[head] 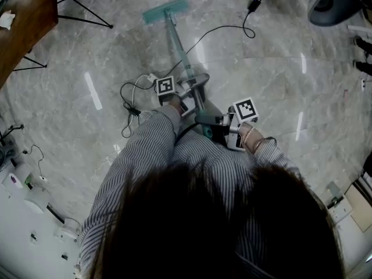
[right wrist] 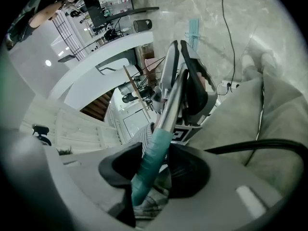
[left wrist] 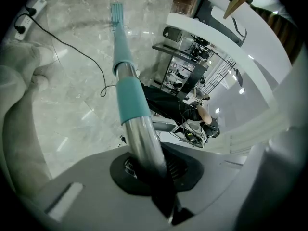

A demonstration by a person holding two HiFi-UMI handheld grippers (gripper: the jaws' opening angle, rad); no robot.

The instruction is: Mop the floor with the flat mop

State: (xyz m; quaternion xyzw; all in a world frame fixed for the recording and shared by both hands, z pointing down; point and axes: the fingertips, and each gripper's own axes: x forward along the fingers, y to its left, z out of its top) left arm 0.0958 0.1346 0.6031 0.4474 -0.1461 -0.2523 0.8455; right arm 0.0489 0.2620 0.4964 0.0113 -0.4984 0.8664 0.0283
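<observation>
The flat mop (head: 175,39) stands slanted on the floor (head: 279,86), its teal head (head: 165,10) well ahead of the person. The left gripper (left wrist: 147,163) is clenched on the bare metal pole (left wrist: 142,143), and the right gripper (right wrist: 150,167) is clenched on the teal grip (right wrist: 153,150) nearer the top. Mopping well calls for firm grasps, a flat head, and strokes clear of the black cable (head: 232,27) beside the pole.

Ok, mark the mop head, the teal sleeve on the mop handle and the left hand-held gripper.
mop head (head: 165,10): head view, middle of the teal pad.
teal sleeve (left wrist: 131,100): left gripper view, middle of the sleeve.
left hand-held gripper (left wrist: 147,166): left gripper view, between its jaws, shut on the mop handle (left wrist: 140,134).
</observation>
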